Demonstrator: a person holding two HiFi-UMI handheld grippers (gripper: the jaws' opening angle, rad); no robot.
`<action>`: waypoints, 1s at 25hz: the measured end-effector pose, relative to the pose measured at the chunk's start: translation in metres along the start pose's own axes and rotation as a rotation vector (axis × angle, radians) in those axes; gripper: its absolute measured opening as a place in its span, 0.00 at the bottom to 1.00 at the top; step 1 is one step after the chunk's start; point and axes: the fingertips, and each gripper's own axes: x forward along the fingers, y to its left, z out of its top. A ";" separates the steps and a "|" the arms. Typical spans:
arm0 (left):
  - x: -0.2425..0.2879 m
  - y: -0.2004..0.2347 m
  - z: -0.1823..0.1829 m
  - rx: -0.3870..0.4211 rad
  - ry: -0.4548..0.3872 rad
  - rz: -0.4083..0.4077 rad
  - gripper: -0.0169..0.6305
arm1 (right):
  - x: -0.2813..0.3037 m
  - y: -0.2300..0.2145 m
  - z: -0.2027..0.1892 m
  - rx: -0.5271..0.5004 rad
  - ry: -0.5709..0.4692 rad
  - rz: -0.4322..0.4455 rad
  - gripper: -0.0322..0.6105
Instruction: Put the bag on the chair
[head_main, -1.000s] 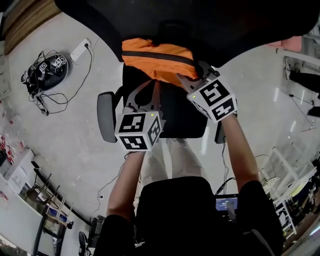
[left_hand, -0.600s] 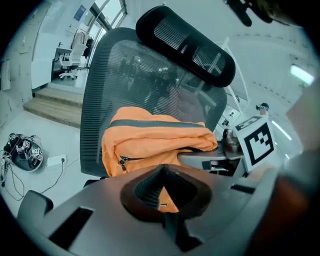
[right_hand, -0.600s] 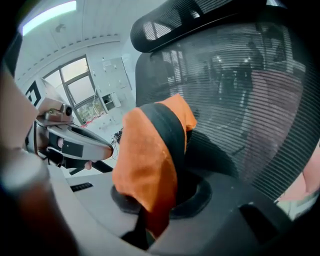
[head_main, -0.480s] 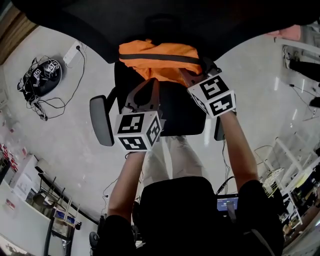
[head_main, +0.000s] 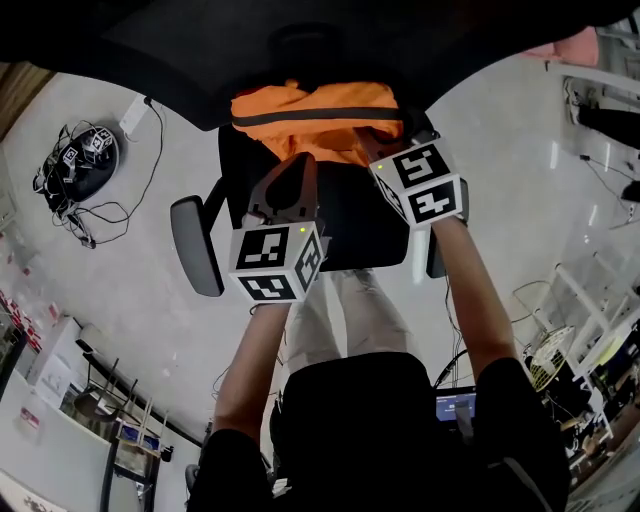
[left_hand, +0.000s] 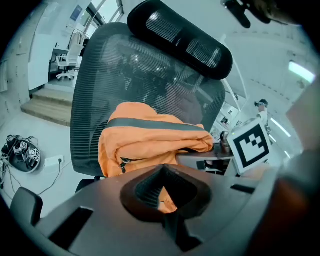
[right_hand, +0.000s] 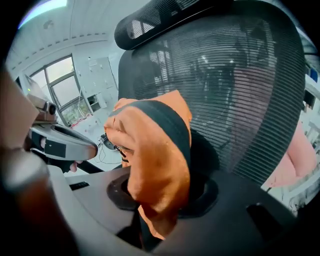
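**A:** What's farthest left?

**B:** On the floor (head_main: 130, 270) there's a tangle of cables (head_main: 80, 175) over a dark round base. A white power strip (head_main: 133, 117) lies just beside it.

**A:** And the chair?

**B:** It's a mesh office chair (head_main: 350, 235) facing the person. Its left armrest (head_main: 195, 245) sticks out toward the cables. In the left gripper view the backrest and headrest (left_hand: 180, 37) stand upright.

**A:** What about the left gripper?

**B:** The left gripper (head_main: 296, 165) hovers over the front of the seat with its jaws drawn together. A little orange shows through the gap behind them, but nothing is pinched that I can make out.

**A:** Where's the bag?

**B:** The orange bag (head_main: 315, 120) sits on the seat, leaning against the mesh backrest. A dark band runs across its top, and a zip (left_hand: 121, 162) shows on its front.

**A:** And the right gripper?

**B:** The right gripper (head_main: 397, 140) is at the bag's right end. Its jaws are opening, and a fold of orange fabric with the dark band stands between them.
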 end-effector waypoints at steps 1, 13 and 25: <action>0.002 0.000 0.000 0.002 0.003 0.000 0.04 | 0.000 -0.001 -0.001 0.004 0.000 -0.007 0.23; -0.001 -0.006 -0.016 0.017 0.022 0.006 0.04 | -0.014 -0.011 -0.023 0.096 -0.017 -0.024 0.44; -0.025 -0.024 -0.012 0.044 0.012 -0.004 0.04 | -0.047 -0.006 -0.019 0.128 -0.056 -0.071 0.50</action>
